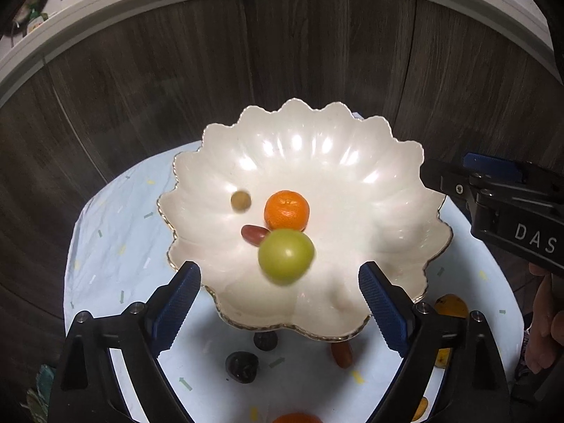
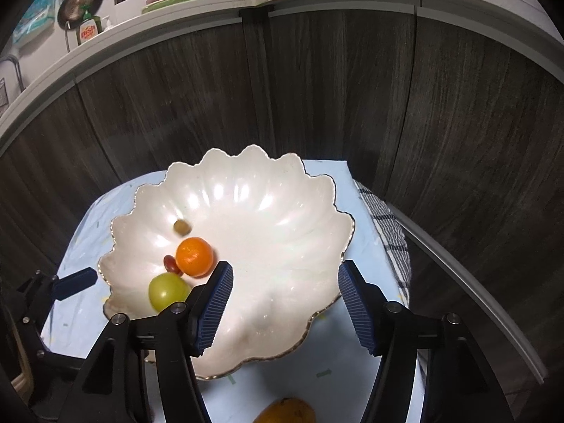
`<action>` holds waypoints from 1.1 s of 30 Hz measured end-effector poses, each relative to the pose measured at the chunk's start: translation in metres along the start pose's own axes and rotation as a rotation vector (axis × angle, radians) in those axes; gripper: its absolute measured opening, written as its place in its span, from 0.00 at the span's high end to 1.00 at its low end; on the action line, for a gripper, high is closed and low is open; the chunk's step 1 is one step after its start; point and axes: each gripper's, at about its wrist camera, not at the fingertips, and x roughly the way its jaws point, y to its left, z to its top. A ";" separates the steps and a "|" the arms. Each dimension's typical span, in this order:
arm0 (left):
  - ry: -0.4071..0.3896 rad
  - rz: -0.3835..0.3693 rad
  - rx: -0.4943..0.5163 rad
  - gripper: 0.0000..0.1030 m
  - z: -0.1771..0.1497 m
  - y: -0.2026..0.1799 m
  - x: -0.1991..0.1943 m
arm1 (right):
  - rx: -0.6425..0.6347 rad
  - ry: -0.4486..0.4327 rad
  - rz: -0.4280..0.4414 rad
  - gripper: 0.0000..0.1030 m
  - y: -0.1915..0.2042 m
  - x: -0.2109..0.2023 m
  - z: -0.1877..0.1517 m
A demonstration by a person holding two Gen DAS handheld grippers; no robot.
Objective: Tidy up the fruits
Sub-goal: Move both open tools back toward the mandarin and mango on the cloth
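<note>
Four fruits in scalloped bowl (image 1: 352,183), both jaws open

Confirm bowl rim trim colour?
Gold edging on the pearly white scalloped bowl; clearest in the left wrist view.

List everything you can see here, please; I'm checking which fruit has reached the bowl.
bowl: one, pearly white, scalloped, on the cloth
tangerine: one, orange, in the bowl
green fruit: one, blurred, in the bowl
date: one, red-brown, in the bowl
small olive fruit: one, blurred, in the bowl
dark fruits: two, on the cloth before the bowl
mango: one, yellow-orange, on the cloth
cloth: one, pale blue
left gripper: open, empty
right gripper: open, empty
</note>
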 end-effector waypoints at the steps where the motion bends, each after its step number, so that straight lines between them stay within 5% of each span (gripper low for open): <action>1: -0.004 -0.001 -0.002 0.09 0.000 0.001 -0.002 | 0.003 -0.003 0.000 0.39 0.000 -0.002 0.000; 33: -0.131 0.039 -0.016 0.01 -0.013 0.001 -0.080 | 0.020 -0.075 -0.005 0.26 0.008 -0.075 -0.019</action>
